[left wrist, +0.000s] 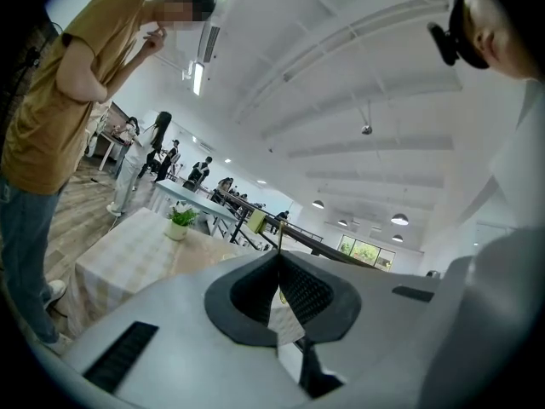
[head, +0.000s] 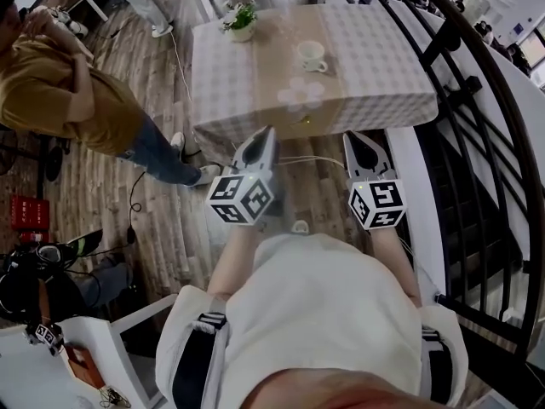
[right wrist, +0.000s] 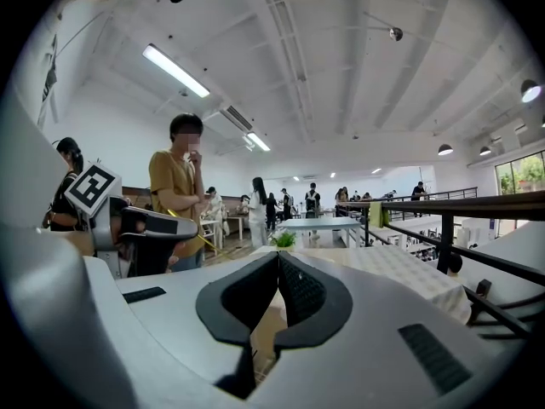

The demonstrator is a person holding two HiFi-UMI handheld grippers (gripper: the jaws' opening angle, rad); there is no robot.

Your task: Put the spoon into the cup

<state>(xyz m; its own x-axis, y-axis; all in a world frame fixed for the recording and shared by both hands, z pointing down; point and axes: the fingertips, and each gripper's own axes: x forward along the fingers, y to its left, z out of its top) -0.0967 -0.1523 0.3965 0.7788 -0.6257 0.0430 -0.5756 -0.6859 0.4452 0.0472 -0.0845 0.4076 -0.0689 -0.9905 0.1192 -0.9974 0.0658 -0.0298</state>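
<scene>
Wood-plank floor (head: 170, 220), a table (head: 375, 75) in checked cloth, black railing (head: 464, 100) alongside, strip lights (right wrist: 174, 69) on a white ceiling (right wrist: 341, 75).

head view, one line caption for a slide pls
Left gripper and right gripper pointed at a checked-cloth table bearing a cup and potted plant

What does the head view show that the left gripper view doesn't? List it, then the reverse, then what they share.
Head view only: the cup and the right gripper. Left gripper view only: ceiling lights and a thin gold sliver, likely the spoon, pinched in the shut left gripper. Both: the checked table, potted plant and a person in a mustard shirt.
</scene>
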